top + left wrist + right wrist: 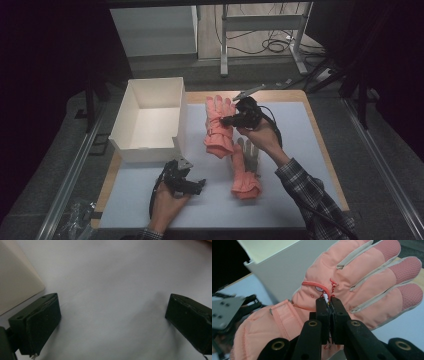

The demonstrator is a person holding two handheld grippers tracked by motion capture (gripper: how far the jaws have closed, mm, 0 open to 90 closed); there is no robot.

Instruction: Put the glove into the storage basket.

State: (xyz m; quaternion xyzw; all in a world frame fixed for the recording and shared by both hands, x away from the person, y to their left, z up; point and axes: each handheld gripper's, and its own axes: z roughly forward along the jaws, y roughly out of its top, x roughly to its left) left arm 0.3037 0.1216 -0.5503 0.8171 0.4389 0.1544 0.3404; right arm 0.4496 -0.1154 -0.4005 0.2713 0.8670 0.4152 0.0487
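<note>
Currently the right gripper [329,305] pinches one pink glove [352,282] near the mat's far edge; neither glove is in the white box [148,116]. Second glove [245,172] lies mid-mat. Left gripper [192,186] gapes, holding nothing.

The left gripper [192,186] rests low in the person's left hand [167,205], jaws wide apart — the right gripper [330,302] is raised, jaws pinched together.

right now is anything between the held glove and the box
Nothing visible. The right gripper is shut on the glove, which hangs just right of the open white box. The gap between them is bare mat, and only the box's near wall has to be cleared.
</note>
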